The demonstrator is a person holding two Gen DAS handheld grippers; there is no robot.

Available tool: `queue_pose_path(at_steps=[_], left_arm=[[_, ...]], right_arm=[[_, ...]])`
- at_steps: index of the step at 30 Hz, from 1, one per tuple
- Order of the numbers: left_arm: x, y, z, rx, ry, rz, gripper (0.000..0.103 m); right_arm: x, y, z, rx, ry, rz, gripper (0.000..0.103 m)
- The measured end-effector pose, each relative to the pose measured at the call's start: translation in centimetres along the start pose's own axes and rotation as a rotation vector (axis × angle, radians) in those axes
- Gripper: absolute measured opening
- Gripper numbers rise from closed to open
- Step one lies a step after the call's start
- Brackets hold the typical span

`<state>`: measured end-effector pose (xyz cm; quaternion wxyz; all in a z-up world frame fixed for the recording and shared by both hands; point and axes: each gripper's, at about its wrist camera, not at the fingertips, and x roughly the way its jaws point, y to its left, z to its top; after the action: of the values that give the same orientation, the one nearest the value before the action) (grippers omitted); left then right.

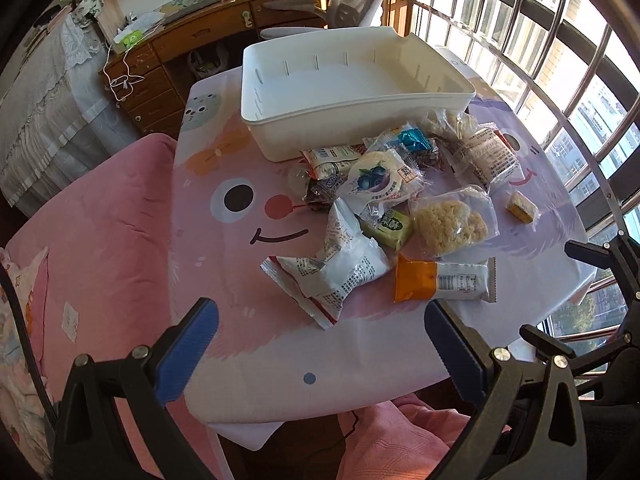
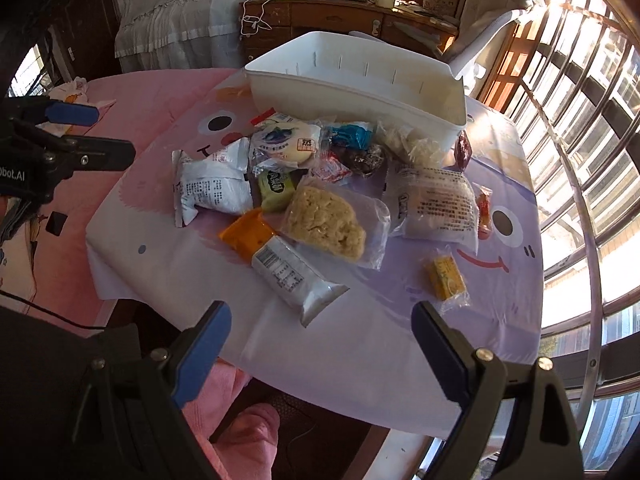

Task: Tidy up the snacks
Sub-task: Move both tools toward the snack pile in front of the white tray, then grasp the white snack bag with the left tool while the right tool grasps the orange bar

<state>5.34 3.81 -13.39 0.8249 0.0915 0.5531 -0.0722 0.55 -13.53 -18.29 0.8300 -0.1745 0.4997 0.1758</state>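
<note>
Two grippers hang over the near edge of the bench (image 1: 224, 360), both with jaws spread wide and nothing between them. Left gripper (image 1: 320, 344): blue pads apart, over bare cloth just short of the snack pile. Right gripper (image 2: 322, 344): same wide stance, its pads flanking the near end of the orange-and-white bar packet (image 2: 280, 260) without touching it. Landmark: white bin (image 1: 360, 108), at the far side of the bench, upright, nothing visible inside. Snack pile (image 1: 392, 208) lies loose on the bench in front of the bin, the farthest packets touching or just beside its front wall. Nearer than the bin, in order: round blueberry-print pastry pack (image 1: 380, 180), green packet (image 1: 390, 228), clear bag with a pale puffed-rice cake (image 1: 452, 226), two white printed bags (image 1: 340, 264) at the left of the pile, then the orange-and-white bar packet closest to the grippers. Small yellow wrapped square (image 1: 522, 208) sits alone, well right of the pile, apart from everything. Teal wrapper (image 2: 352, 136) lies close to the bin front. Bench cover shows cartoon faces, pink half and purple half. Pink bedding (image 1: 100, 240) lies left of the bench.
</note>
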Motion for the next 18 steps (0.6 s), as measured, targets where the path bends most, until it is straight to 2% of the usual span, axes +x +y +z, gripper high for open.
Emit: queue_pose_path(at_steps=[6, 10, 18], left_arm=[[3.5, -0.2, 0.9, 0.182, 0.053, 0.001, 0.103], [5.3, -0.7, 1.4, 0.288, 0.079, -0.009, 0.103], [9.1, -2.2, 2.5, 0.465, 0.16, -0.037, 0.1]], right_arm=[[2.5, 2.3, 0.6, -0.036, 0.006, 0.011, 0.092], [4.3, 3.2, 1.2, -0.047, 0.011, -0.011, 0.092], [8.6, 3.5, 2.2, 0.001, 0.094, -0.016, 0.086]])
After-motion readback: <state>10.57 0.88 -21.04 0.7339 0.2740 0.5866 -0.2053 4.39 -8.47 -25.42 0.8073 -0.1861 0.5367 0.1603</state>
